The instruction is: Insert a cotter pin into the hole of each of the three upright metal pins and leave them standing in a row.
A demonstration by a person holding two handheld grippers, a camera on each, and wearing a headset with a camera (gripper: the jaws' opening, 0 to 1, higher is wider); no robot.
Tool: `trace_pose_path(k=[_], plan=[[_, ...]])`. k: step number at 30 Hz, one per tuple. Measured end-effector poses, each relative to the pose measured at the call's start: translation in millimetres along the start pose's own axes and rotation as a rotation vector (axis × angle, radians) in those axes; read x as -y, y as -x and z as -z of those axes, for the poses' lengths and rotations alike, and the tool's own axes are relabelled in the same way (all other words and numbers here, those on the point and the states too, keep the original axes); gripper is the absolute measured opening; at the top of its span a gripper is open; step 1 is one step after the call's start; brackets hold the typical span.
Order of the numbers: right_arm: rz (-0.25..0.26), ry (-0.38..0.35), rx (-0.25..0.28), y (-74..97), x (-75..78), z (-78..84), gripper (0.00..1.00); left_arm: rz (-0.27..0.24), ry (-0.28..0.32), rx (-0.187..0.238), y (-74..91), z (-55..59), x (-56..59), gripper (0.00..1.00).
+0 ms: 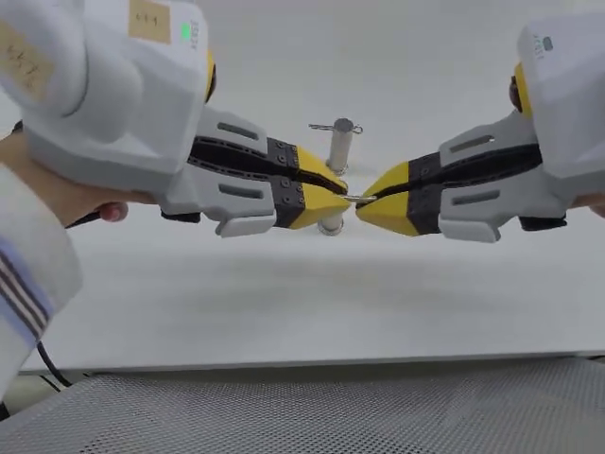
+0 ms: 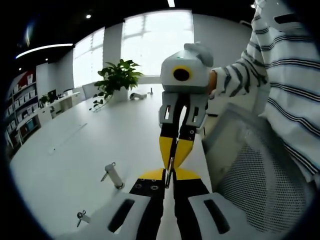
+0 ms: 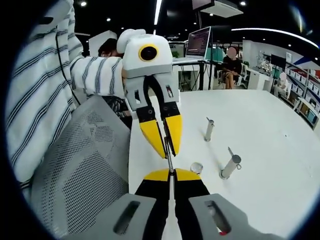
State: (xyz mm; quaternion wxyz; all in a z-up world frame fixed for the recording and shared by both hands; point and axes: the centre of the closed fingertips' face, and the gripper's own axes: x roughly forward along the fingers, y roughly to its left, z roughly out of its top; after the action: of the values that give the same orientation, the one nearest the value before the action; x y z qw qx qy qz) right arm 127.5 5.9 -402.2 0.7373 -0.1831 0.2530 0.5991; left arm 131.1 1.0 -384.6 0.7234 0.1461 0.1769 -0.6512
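Note:
My left gripper [image 1: 346,197] and right gripper [image 1: 359,203] meet tip to tip above the white table. Both are shut on a thin silver cotter pin [image 1: 364,199] held between them. In the left gripper view my own tips [image 2: 170,176] meet the right gripper's tips on the cotter pin [image 2: 170,167]. An upright metal pin [image 1: 340,147] stands just behind, with a cotter pin [image 1: 326,126] through its top. A second metal pin [image 1: 331,225] stands under the left tips, mostly hidden. The right gripper [image 3: 171,173] view shows three metal pins: one [image 3: 196,167] near my tips, one [image 3: 231,166] with a cotter pin, one [image 3: 209,129] farther off.
The white table [image 1: 284,293] stretches wide around the pins. Its front edge runs close to me, with a grey mesh chair [image 1: 284,407] below it. A potted plant [image 2: 117,77] stands at the table's far end.

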Motion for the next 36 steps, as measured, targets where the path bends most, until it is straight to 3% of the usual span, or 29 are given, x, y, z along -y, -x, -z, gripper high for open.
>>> trace_pose_path(k=[4, 7, 11, 17, 24, 36], plan=[[0.022, -0.004, -0.005, 2.8, 2.8, 4.0, 0.00, -0.021, 0.015, -0.040, -0.9, 9.6, -8.0, 0.06], [0.039, -0.028, -0.003, 3.9, 5.7, 6.6, 0.00, -0.031, 0.021, -0.048, -2.3, 11.4, -11.8, 0.13], [0.065, -0.026, -0.016, 5.3, 10.4, 14.0, 0.00, -0.054, 0.037, -0.059, -5.8, 15.8, -24.7, 0.14], [0.097, -0.038, -0.078, 7.5, 27.3, 47.1, 0.00, -0.074, 0.018, -0.109, -14.8, 24.1, -33.6, 0.20], [0.111, -0.053, -0.119, 7.4, 41.0, 62.8, 0.00, -0.077, 0.016, -0.158, -24.2, 33.5, -39.7, 0.17], [0.077, -0.022, -0.137, -0.1, 51.0, 62.2, 0.00, -0.068, 0.034, -0.192, -26.8, 42.1, -41.9, 0.10]])
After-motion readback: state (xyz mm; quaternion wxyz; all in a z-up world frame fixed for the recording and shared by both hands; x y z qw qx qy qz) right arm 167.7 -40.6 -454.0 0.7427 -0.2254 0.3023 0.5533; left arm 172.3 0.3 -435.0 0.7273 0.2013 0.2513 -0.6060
